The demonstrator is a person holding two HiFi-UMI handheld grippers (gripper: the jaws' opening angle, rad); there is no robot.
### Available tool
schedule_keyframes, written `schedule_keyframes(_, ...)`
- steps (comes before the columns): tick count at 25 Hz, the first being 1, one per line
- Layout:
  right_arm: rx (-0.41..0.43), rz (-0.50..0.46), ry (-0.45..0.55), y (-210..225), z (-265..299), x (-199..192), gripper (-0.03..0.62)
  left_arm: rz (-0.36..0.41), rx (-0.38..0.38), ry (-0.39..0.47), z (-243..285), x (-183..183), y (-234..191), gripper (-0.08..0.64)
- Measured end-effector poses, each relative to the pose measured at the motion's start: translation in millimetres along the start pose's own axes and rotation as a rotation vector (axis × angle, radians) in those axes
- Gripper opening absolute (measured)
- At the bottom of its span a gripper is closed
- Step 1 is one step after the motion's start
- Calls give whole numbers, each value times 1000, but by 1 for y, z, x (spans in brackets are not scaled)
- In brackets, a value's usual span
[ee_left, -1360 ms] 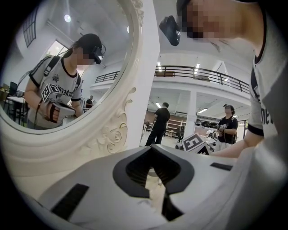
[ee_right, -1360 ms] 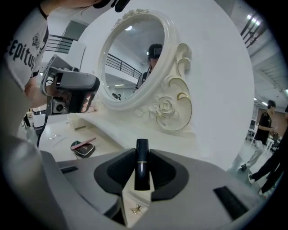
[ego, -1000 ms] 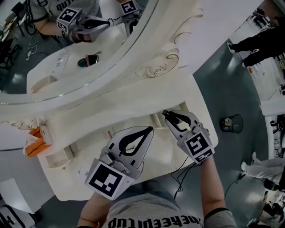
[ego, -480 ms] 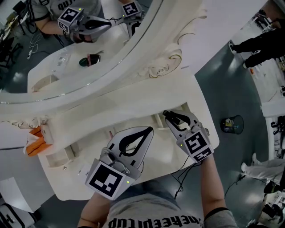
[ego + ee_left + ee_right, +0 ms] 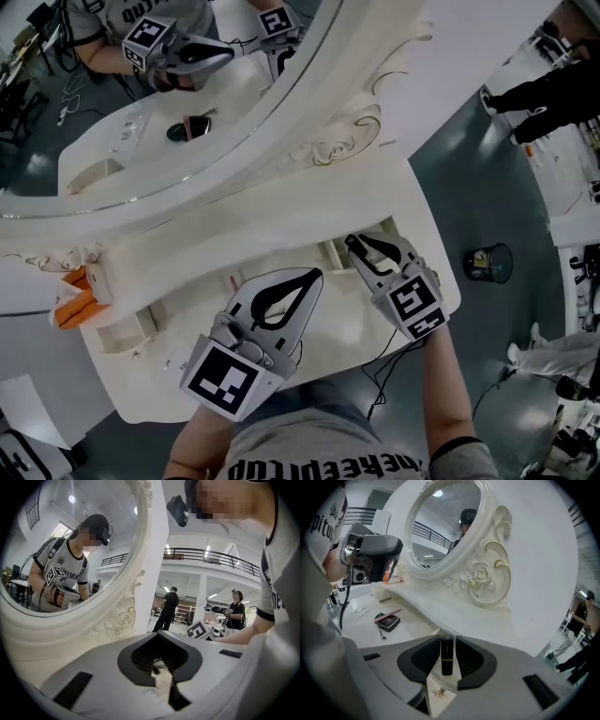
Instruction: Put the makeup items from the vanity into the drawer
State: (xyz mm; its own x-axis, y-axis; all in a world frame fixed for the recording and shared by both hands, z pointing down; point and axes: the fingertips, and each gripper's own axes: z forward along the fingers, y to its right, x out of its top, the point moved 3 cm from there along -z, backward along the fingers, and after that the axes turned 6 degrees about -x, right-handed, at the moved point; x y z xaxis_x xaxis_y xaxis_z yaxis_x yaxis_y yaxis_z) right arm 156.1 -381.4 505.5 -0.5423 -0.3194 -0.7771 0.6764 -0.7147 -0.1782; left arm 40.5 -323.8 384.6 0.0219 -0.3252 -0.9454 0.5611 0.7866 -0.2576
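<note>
A black lipstick [image 5: 447,656] with a gold band sits between the jaws of my right gripper [image 5: 447,641], which are opening; a thin gap shows beside it. Under it lies the pale open drawer [image 5: 436,700] with a small gold ornament. In the head view the right gripper [image 5: 352,243] points into the drawer [image 5: 330,251] at the vanity's right, and the lipstick is hidden. A dark compact with a pink stick [image 5: 388,620] lies on the vanity top. My left gripper [image 5: 317,274] hovers over the middle of the vanity, its jaws meeting at the tip, with nothing held.
The big oval mirror [image 5: 141,94] in its carved white frame rises behind the vanity top [image 5: 141,375]. Orange items [image 5: 73,305] sit at the far left. A small bin [image 5: 487,260] stands on the floor to the right, and people stand farther off.
The right gripper has drifted very slightly to the right over the drawer. The left gripper has not moved.
</note>
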Motion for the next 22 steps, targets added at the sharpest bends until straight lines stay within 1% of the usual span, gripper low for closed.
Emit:
schedule_keyframes(6, -2, 15, 3, 2, -5, 0, 130, 3, -2, 1, 1, 1, 3, 21)
schedule_keyframes(8, -17, 20, 13, 3, -7, 1, 124, 4, -3, 1, 1, 2, 5, 21)
schedule_keyframes(10, -45, 36, 35, 6, -9, 4, 59, 7, -3, 0, 1, 2, 5, 21)
schedule_keyframes(12, -65, 69, 65, 8, -13, 7, 17, 6, -3, -1, 1, 2, 6, 21)
schedule_keyframes(16, -70, 158, 134, 11, -22, 16, 15, 10, -6, 3, 0, 2, 9, 21)
schedule_keyframes(22, -43, 264, 235, 5, -40, 32, 14, 16, -20, 8, 2, 1, 17, 21)
